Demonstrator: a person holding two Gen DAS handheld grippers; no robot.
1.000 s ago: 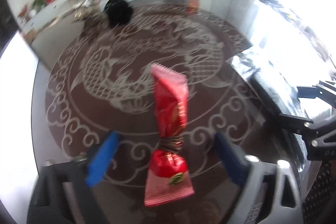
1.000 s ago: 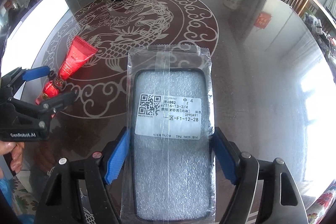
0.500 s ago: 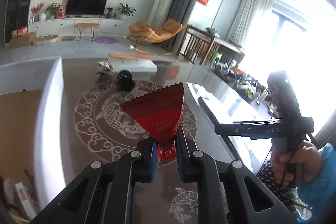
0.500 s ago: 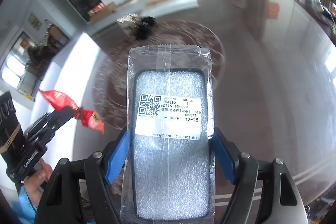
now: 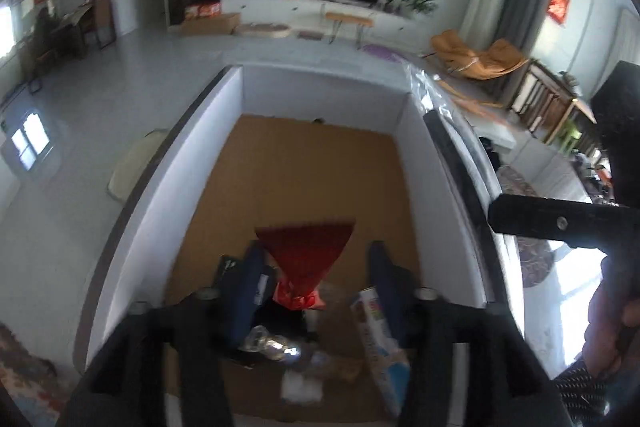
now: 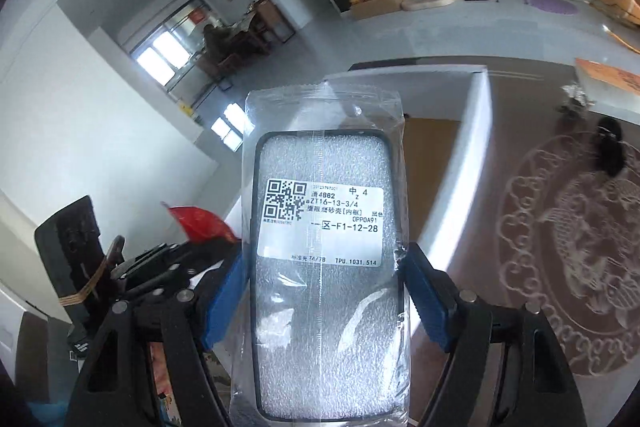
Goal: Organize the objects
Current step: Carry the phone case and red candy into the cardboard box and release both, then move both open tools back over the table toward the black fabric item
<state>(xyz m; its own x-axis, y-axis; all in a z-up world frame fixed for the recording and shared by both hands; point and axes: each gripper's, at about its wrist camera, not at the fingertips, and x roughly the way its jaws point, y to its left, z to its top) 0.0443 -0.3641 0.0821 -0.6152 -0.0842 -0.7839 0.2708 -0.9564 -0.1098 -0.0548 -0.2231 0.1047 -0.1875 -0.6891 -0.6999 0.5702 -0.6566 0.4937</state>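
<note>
My left gripper [image 5: 312, 279] is open above a white-walled cardboard box [image 5: 200, 163]. The red snack packet [image 5: 304, 255] sits between its spread blue fingers, untouched by either, over the box's contents. My right gripper [image 6: 326, 303] is shut on a bagged phone case [image 6: 326, 247] with a QR label and holds it upright beside the box's right wall [image 6: 468, 147]. The bagged case also shows edge-on in the left wrist view [image 5: 452, 155]. The left gripper and the red packet [image 6: 200, 225] show at the lower left of the right wrist view.
Several items lie at the near end of the box: a colourful carton [image 5: 380, 331], a clear plastic piece [image 5: 272, 343], dark objects. A round table with a dragon pattern [image 6: 568, 227] holds a black object [image 6: 610, 151] and a flat box [image 6: 608, 83].
My left gripper carried the red packet from the table to above the box and opened its fingers. My right gripper lifted the phone case off the table toward the box.
</note>
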